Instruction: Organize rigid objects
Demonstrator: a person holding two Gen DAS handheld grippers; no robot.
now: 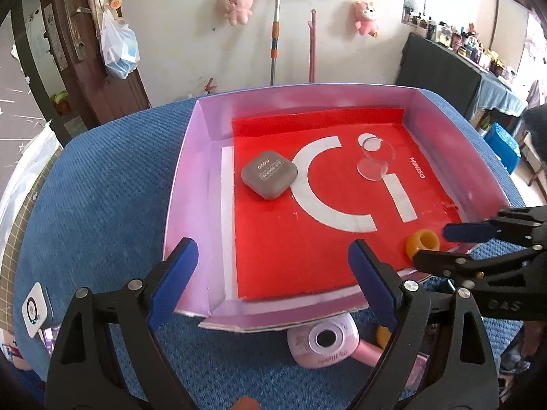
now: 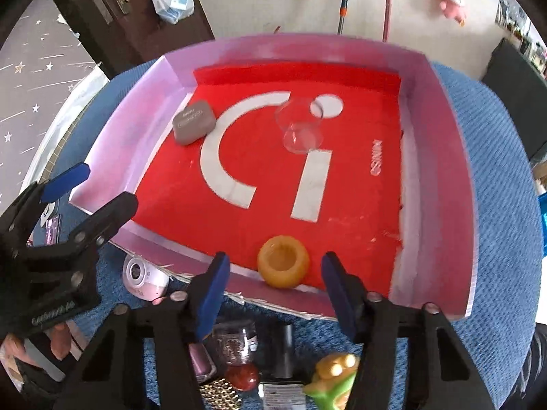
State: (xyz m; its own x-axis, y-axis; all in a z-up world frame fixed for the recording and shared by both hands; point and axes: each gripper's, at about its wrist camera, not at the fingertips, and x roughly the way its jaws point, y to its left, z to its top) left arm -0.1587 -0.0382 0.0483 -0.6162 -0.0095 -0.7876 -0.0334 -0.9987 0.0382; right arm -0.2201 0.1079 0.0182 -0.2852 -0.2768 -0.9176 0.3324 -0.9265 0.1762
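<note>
Tabletop: blue cloth cover, coarse ribbed weave, matt. Box: thin card walls, pale pink, smooth with a slight sheen; ragged paper edge at 6 o'clock. Red liner: glossy sheet, white print. Grey case at 10 o'clock in the box: matt, smooth plastic. Clear cup at 1 o'clock: transparent, glossy. Orange ring at 6 o'clock: waxy, semi-matt, translucent. Right tongs: black matt plastic arms, blue ridged pads, bright metal rivets. Pink camera: glossy plastic.
</note>
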